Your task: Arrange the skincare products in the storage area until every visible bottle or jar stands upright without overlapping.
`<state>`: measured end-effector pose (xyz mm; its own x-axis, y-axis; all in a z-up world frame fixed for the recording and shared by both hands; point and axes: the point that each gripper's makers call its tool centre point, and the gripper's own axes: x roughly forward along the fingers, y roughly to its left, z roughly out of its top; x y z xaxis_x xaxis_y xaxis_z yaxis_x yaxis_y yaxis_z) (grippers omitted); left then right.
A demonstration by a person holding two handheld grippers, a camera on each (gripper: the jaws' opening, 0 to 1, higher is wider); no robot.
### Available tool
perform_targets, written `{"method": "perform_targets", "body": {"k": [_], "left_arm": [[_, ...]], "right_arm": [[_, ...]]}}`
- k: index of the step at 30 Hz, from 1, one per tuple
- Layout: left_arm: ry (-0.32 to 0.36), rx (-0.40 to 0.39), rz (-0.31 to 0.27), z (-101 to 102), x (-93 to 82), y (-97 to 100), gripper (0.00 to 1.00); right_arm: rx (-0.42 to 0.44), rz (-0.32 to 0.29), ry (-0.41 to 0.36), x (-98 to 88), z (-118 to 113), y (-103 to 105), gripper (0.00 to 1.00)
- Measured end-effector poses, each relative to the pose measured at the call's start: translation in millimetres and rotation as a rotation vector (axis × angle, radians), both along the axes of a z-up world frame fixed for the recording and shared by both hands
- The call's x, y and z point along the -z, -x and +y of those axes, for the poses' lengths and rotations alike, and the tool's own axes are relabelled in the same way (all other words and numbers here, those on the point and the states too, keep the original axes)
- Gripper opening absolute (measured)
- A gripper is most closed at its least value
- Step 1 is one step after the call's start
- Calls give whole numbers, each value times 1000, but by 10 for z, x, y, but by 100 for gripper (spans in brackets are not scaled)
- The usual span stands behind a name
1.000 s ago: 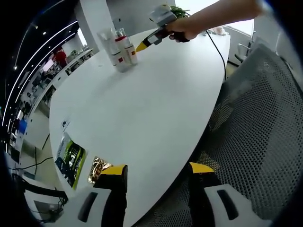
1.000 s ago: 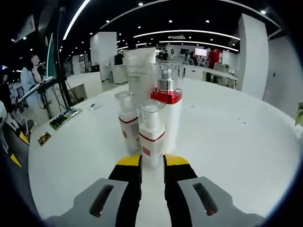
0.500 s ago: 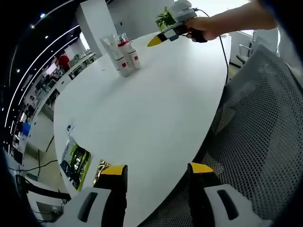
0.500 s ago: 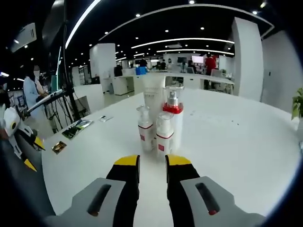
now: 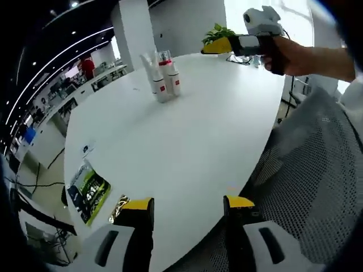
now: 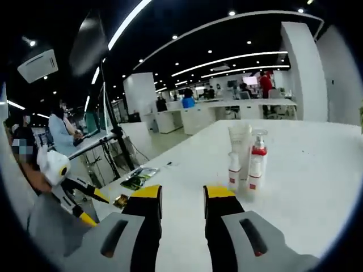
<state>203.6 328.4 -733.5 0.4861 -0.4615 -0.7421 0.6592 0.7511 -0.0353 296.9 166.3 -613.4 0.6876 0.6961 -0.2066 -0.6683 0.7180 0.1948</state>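
Four skincare products grouped on the white table (image 5: 170,153), at about 12 o'clock in the left gripper view and about 2 o'clock in the right gripper view: a tall white tube (image 6: 239,146), a pump bottle with red collar (image 6: 257,164), and two small bottles (image 6: 233,172) in front. All seem upright, close together, side by side; not clear whether touching. Nothing lying down, nothing stacked, as far as visible.

Left gripper (image 5: 187,205) low over the near table edge at 6 o'clock, jaws apart, holding nothing, well apart from the group. Right gripper (image 6: 182,192) aimed toward the products but apart from them, jaws with a gap between, nothing held. Also visible in the left gripper view at 1 o'clock, in a hand (image 5: 289,54).

Judged from this: arranging looks finished or nearly so; perhaps only a check of spacing left. Brochure (image 5: 85,190) at table edge, untouched
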Motion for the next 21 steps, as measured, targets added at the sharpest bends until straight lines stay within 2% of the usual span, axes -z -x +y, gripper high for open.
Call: {"method": "perform_targets", "body": {"k": [3,5,7,12,13,14,18,20,21], "left_arm": [[51,-59,6,109,-67,-121,47],[104,-122,33,181,-98,-201,46],[153,-167,29,248,-154,-301,46],[191,-240,27,411,-232,-490,46],[225,-292,32,444,-245,-563,46],[236,-313,32,477,-241,-611,46],[232,-417,55,652,-170,-791,48],[243,-466,65,711,-143,-870,55],[223,-507,65,791,-102,-931,61]], "right_arm": [[-33,-8,12,-38,187,183,30],[-71,-22,33,-38,302,304,36],[-88,-29,48,-24,372,393,41],[-135,6,67,81,449,558,48],[-140,22,73,116,460,589,51],[-137,31,80,141,458,602,54],[-145,53,124,221,479,684,62],[-155,59,140,239,502,716,63],[-164,63,171,269,510,746,64]]}}
